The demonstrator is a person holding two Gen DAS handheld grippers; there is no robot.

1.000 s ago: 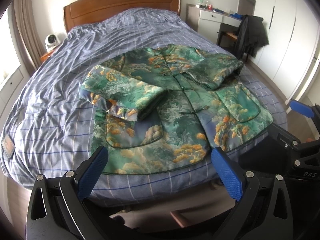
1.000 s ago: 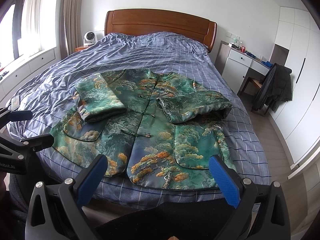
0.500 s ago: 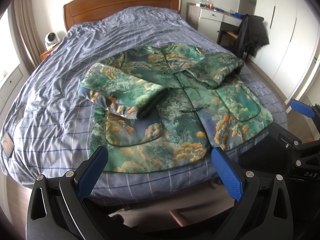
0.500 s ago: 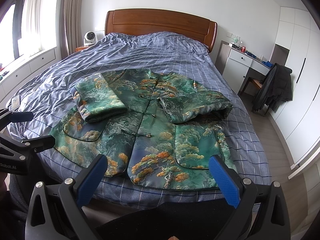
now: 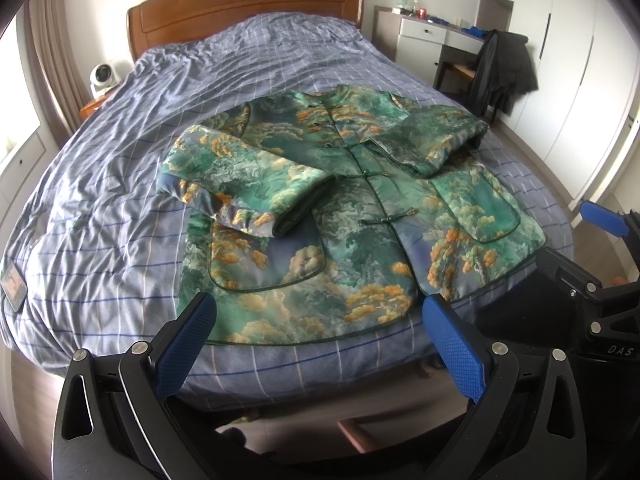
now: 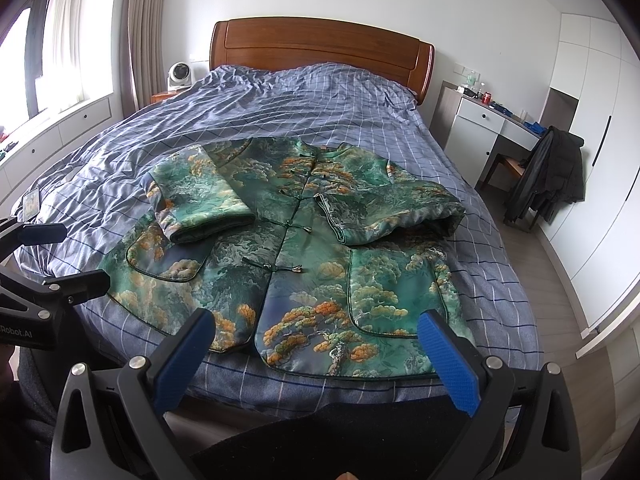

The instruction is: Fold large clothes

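A green padded jacket (image 5: 352,216) (image 6: 296,248) with orange tree print lies face up on the bed, buttoned, both sleeves folded in across its chest. Its hem runs along the bed's near edge. My left gripper (image 5: 320,344) hovers open just short of the hem's left half, nothing between its blue pads. My right gripper (image 6: 316,356) is open too, close above the hem's right half. Each gripper shows at the edge of the other's view, the right gripper (image 5: 600,248) and the left gripper (image 6: 44,256).
The bed (image 6: 320,112) has a blue checked duvet and a wooden headboard (image 6: 320,48). A phone (image 5: 14,284) lies near the bed's left edge. A white desk (image 6: 492,128) and a chair with a dark coat (image 6: 548,176) stand right. A small fan (image 6: 180,74) sits by the headboard.
Both grippers have edged slightly forward toward the jacket's hem. The jacket has not moved and both stay open.
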